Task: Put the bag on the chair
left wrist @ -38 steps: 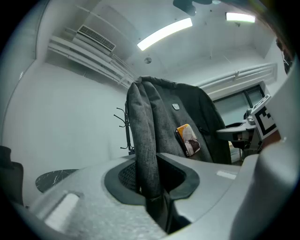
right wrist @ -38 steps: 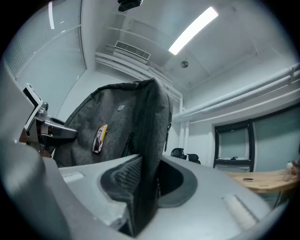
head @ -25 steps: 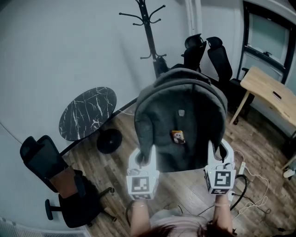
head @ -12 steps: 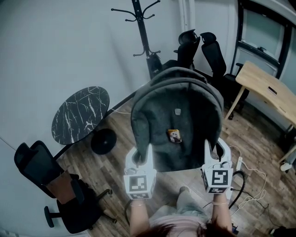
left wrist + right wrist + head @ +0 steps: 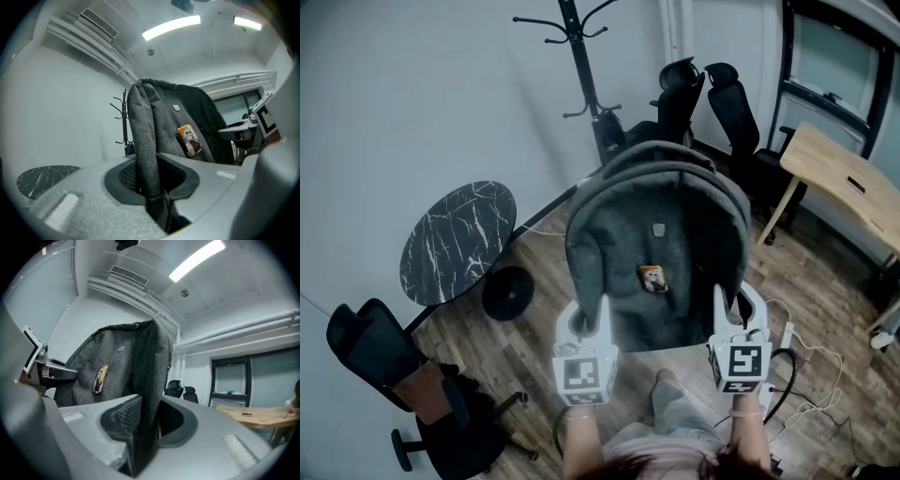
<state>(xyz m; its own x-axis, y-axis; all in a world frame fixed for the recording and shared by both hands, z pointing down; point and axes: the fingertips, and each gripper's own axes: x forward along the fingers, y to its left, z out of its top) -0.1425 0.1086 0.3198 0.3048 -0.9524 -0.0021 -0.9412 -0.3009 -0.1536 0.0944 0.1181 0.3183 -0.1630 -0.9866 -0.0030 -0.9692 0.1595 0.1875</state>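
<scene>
A dark grey backpack (image 5: 656, 253) hangs in the air in front of me, held up by both shoulder straps. My left gripper (image 5: 587, 323) is shut on the left strap (image 5: 143, 140), which runs down between its jaws. My right gripper (image 5: 737, 319) is shut on the right strap (image 5: 150, 394) in the same way. A small orange picture badge (image 5: 653, 277) sits on the bag's front, also seen as the badge (image 5: 190, 139) in the left gripper view. A black office chair (image 5: 412, 384) stands low at the left of the head view.
A round marble-top table (image 5: 455, 242) stands left of the bag. A coat stand (image 5: 581, 66) is behind it. Two more black chairs (image 5: 703, 103) and a wooden desk (image 5: 839, 178) are at the back right. Cables and a power strip (image 5: 787, 342) lie on the wood floor.
The view has shifted a little: table and near chair slid left and down in the frame. The bag stays held up between both grippers, their grip unchanged.
</scene>
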